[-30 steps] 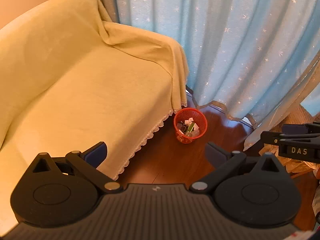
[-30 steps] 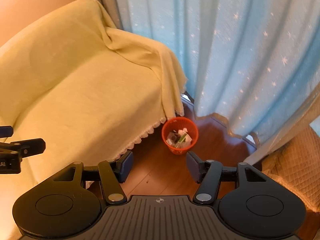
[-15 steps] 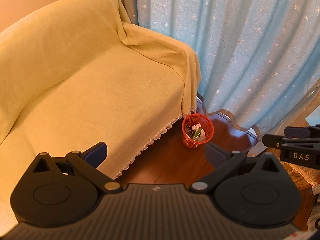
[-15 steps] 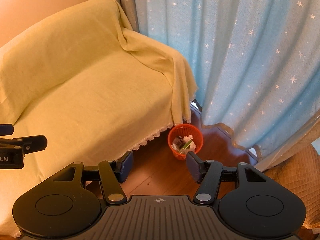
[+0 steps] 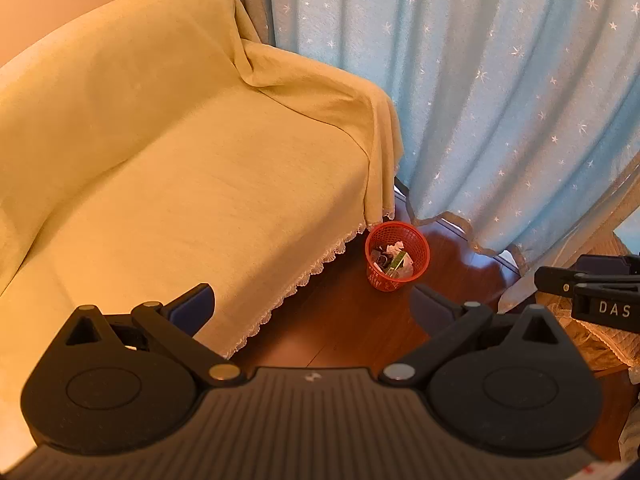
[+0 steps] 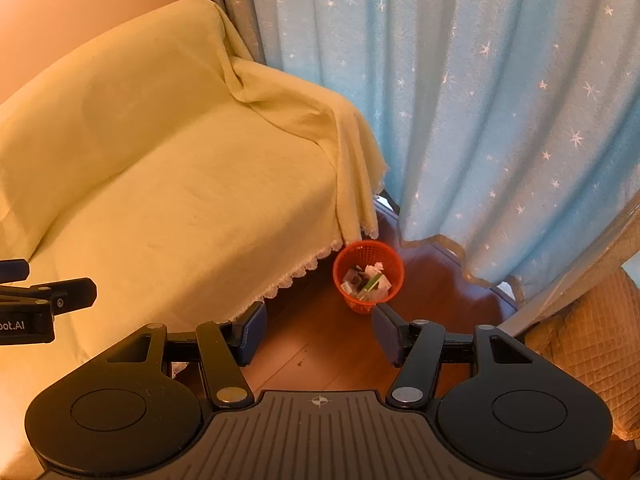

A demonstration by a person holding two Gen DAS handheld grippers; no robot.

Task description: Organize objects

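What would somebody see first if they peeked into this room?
Probably the big sofa under a yellow cover, filling the left side. Behind it hang light blue curtains dotted with white stars. On the wooden floor by the sofa's corner stands a little red basket with scraps inside, and both claws are open and empty.

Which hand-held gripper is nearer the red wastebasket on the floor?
Right, apparently. The right hand-held gripper hangs almost directly before the red wastebasket; the left hand-held gripper sits further left, by the sofa. Both open, empty.
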